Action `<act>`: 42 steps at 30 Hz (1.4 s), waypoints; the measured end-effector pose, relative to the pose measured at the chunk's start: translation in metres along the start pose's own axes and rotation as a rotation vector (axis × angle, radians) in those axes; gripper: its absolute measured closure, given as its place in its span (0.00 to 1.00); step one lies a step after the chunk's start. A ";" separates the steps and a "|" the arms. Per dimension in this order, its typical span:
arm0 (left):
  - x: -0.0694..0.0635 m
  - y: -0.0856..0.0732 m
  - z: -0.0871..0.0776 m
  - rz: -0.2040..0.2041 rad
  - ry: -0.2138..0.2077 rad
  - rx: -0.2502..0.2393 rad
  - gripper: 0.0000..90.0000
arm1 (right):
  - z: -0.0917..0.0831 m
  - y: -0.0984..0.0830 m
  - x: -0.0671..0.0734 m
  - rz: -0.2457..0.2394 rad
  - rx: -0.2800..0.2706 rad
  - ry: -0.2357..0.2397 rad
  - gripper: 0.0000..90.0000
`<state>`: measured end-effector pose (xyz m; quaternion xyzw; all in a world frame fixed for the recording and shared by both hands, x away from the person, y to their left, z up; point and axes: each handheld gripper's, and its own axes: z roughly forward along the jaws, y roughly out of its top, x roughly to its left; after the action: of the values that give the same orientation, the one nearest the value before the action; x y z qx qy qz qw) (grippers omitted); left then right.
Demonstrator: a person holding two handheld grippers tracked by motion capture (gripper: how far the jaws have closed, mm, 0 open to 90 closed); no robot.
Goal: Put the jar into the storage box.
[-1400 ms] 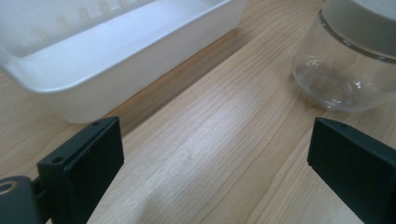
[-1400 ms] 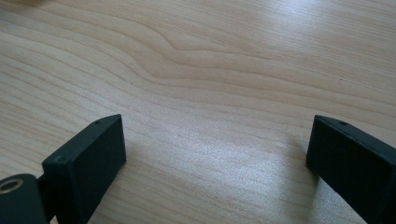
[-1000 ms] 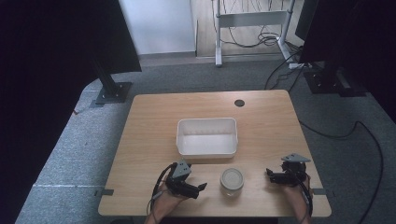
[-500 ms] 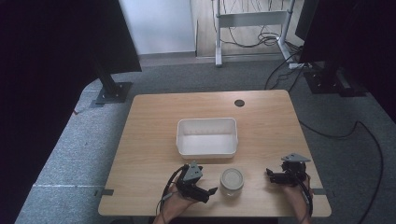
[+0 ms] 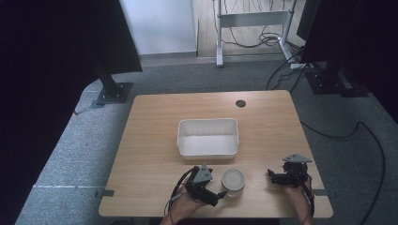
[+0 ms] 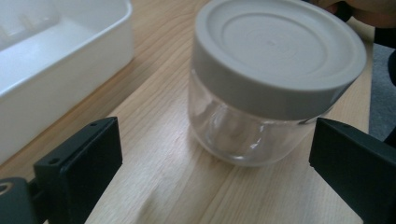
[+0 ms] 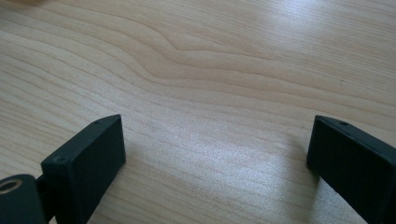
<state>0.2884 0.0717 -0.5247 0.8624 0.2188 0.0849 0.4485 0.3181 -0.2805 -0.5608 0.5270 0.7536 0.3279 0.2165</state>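
Note:
A clear glass jar [image 5: 233,179] with a grey screw lid [image 6: 279,44] stands upright near the table's front edge, in front of the white tray [image 5: 208,137]. My left gripper [image 5: 217,194] lies low just left of the jar, jaws open. In the left gripper view the jar [image 6: 243,130] stands just beyond the gap of the left gripper [image 6: 217,175], touching neither jaw. My right gripper [image 5: 273,177] rests open to the right of the jar, apart from it. Bare wood lies between the jaws of the right gripper [image 7: 215,163].
The tray [image 6: 60,70] looks empty and sits mid-table, close behind the jar. A round black cable hole [image 5: 240,103] is at the table's far edge. Black stands and cables are on the carpet beyond the wooden table [image 5: 155,154].
My left gripper has moved right along the front edge, closing in on the jar with its jaws open. The right gripper and the jar have stayed put.

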 end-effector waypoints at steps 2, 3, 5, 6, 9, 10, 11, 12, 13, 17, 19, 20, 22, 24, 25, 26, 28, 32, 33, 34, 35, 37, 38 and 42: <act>-0.002 0.001 0.003 0.004 -0.008 -0.002 0.03 | 0.000 0.000 0.000 -0.001 0.000 0.000 0.04; -0.003 0.002 0.004 0.007 -0.011 -0.002 0.03 | 0.000 0.000 0.000 -0.001 0.000 0.000 0.04; -0.005 0.003 0.006 0.014 -0.016 0.000 0.03 | 0.000 0.000 0.000 -0.001 0.000 0.000 0.04; -0.005 0.004 0.007 0.018 -0.018 0.001 0.03 | 0.000 0.000 0.000 -0.001 0.000 0.001 0.04; -0.007 0.006 0.012 0.022 -0.025 0.005 0.03 | 0.000 0.000 0.000 -0.001 0.000 0.001 0.04; -0.008 0.006 0.013 0.025 -0.027 0.006 0.03 | 0.000 0.000 0.000 -0.002 0.000 0.001 0.04; -0.008 0.006 0.014 0.026 -0.028 0.008 0.03 | 0.000 0.000 0.000 -0.002 0.000 0.001 0.04; -0.009 0.007 0.016 0.028 -0.029 0.010 0.03 | 0.000 0.000 0.000 -0.002 0.000 0.001 0.04; -0.010 0.007 0.018 0.029 -0.031 0.012 0.03 | 0.000 0.000 0.000 -0.002 0.000 0.001 0.04; -0.012 0.010 0.023 0.033 -0.035 0.015 0.04 | 0.000 0.000 0.000 -0.003 0.000 0.001 0.04; -0.013 0.011 0.027 0.033 -0.034 0.021 0.04 | 0.000 0.000 0.000 -0.003 0.000 0.002 0.04; -0.013 0.012 0.029 0.032 -0.036 0.022 0.04 | 0.000 0.000 0.000 -0.003 0.000 0.002 0.04; -0.014 0.013 0.031 0.030 -0.038 0.023 0.04 | 0.000 0.000 0.000 -0.003 0.000 0.002 0.04; -0.014 0.014 0.035 0.028 -0.043 0.023 0.04 | 0.000 0.000 0.000 -0.003 0.000 0.002 0.04; -0.015 0.015 0.036 0.029 -0.044 0.024 0.05 | 0.000 0.000 0.000 -0.003 0.000 0.002 0.04; -0.015 0.016 0.038 0.028 -0.044 0.024 0.05 | 0.000 0.000 0.000 -0.004 0.000 0.003 0.04; -0.015 0.018 0.041 0.027 -0.040 0.028 0.05 | 0.000 0.000 0.000 -0.004 0.001 0.003 0.04; -0.018 0.020 0.047 0.039 -0.020 0.042 0.08 | 0.000 0.000 0.000 -0.005 0.000 0.004 0.04; -0.018 0.020 0.048 0.043 -0.014 0.044 0.09 | 0.000 0.000 0.000 -0.004 0.000 0.004 0.04; -0.019 0.020 0.048 0.043 -0.010 0.043 0.10 | 0.000 0.000 0.000 -0.005 0.001 0.004 0.04; -0.019 0.020 0.048 0.044 -0.007 0.043 0.10 | 0.000 0.000 0.000 -0.005 0.000 0.004 0.04; -0.020 0.020 0.048 0.045 0.002 0.041 0.10 | 0.000 0.000 -0.001 -0.006 0.000 0.005 0.04; -0.021 0.020 0.047 0.048 0.007 0.040 0.11 | 0.000 0.000 -0.001 -0.006 0.001 0.005 0.04; -0.022 0.020 0.047 0.052 0.018 0.042 0.11 | 0.000 0.000 -0.001 -0.006 0.001 0.005 0.04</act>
<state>0.2907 0.0173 -0.5344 0.8762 0.2019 0.1000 0.4260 0.3189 -0.2808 -0.5607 0.5240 0.7558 0.3284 0.2153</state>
